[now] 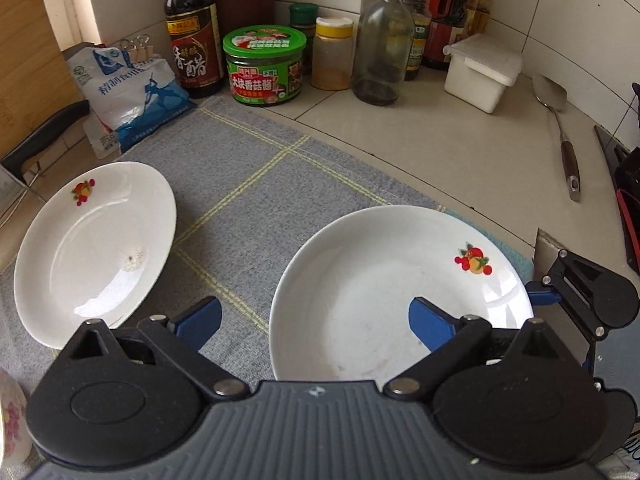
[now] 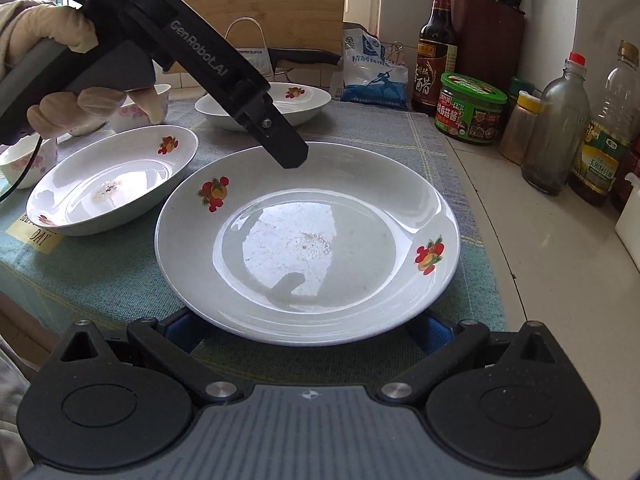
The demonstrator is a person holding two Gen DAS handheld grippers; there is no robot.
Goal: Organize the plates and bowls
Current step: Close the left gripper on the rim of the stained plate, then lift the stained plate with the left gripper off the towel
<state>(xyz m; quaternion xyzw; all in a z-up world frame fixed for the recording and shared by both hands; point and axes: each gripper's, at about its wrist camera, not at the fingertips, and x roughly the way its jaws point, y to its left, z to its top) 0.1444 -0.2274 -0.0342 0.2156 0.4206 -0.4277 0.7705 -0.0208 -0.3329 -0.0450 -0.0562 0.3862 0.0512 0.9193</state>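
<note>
Three white plates with fruit decals lie on a grey-green cloth. The nearest large plate point(image 2: 308, 240) is right in front of my right gripper point(image 2: 308, 330), whose blue fingers sit spread wide at its near rim. My left gripper point(image 1: 316, 320) is open, its right finger over this plate point(image 1: 380, 288). It reaches in from the upper left in the right wrist view point(image 2: 286, 148). A second plate point(image 2: 116, 178) lies left of it, also in the left wrist view point(image 1: 96, 240). A third plate point(image 2: 296, 100) sits behind. Small floral bowls point(image 2: 132, 110) stand at far left.
Sauce bottles point(image 1: 194, 40), a green jar point(image 1: 264, 66), spice jars point(image 1: 332, 54), a white box point(image 1: 482, 70) and a salt bag point(image 1: 132, 92) line the tiled back wall. A metal spatula point(image 1: 560, 128) lies at right. A cutting board point(image 2: 260, 4) and knife block point(image 2: 490, 36) stand behind.
</note>
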